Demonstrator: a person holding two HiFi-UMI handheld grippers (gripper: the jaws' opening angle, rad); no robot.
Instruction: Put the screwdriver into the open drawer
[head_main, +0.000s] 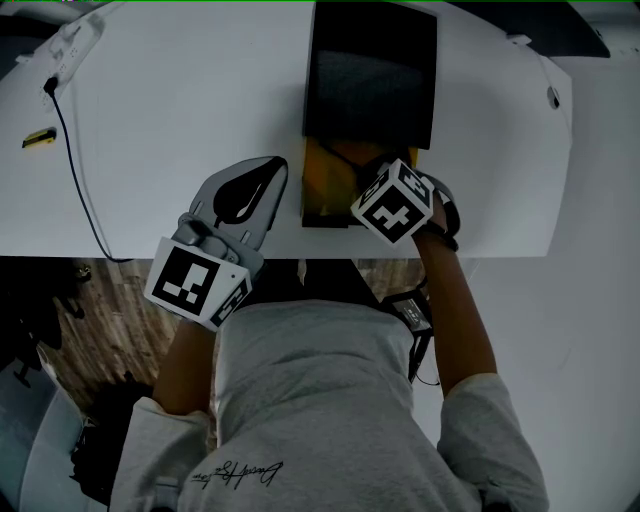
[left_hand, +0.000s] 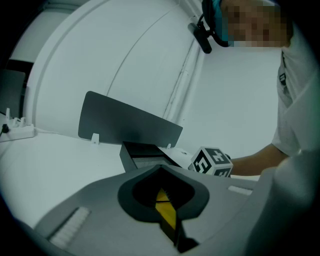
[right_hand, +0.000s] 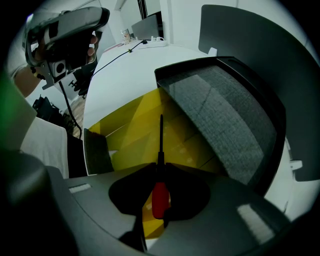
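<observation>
Above the open drawer (right_hand: 125, 122), the right gripper (right_hand: 160, 167) pinches the screwdriver (right_hand: 158, 199) by its red handle, with the shaft pointing along the drawer (lined up, I judge, to lie flat inside). Left of the drawer, the left gripper (left_hand: 160, 169) rests closed and empty, out of the way.

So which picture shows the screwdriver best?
The right gripper view: the screwdriver sits clamped in the right hand-held gripper, pointing over the yellow drawer. In the head view the marker cube hides it; the left gripper view misses it.
</observation>
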